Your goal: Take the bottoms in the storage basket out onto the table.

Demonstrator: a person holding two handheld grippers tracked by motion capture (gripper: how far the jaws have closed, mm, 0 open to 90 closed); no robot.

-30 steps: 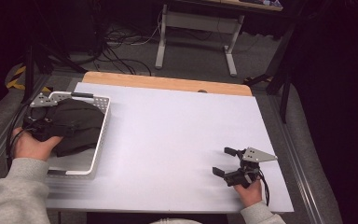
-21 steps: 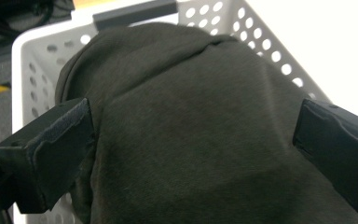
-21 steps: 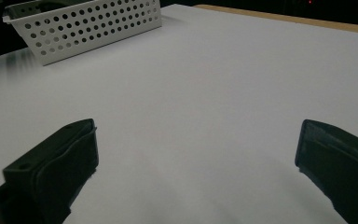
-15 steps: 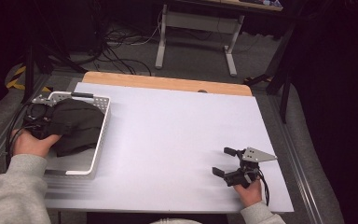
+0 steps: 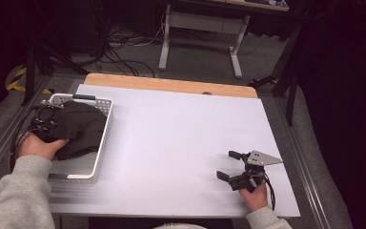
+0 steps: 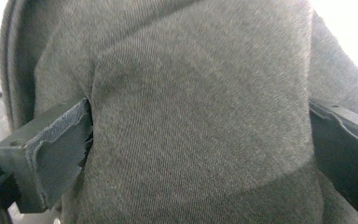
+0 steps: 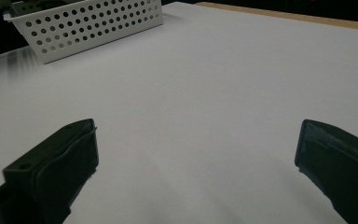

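Observation:
A dark grey cloth (image 5: pixel 78 126) lies bunched in a white perforated basket (image 5: pixel 102 143) at the table's left. My left gripper (image 5: pixel 45 121) is down in the basket at the cloth's left side. In the left gripper view its jaws stand wide apart, open, with a thick fold of the cloth (image 6: pixel 191 93) bulging between them and touching both pads. My right gripper (image 5: pixel 228 165) rests near the table's front right, open, with bare white tabletop between its jaws (image 7: pixel 196 154).
The white tabletop (image 5: pixel 181 133) spreads between the basket and the right gripper, with a wooden strip (image 5: pixel 171 86) along its far edge. The basket (image 7: pixel 88 28) appears far off in the right gripper view. Cables and a desk frame (image 5: pixel 200 28) lie on the floor beyond.
My left hand and the cloth have shifted slightly inside the basket. The right gripper has stayed where it was.

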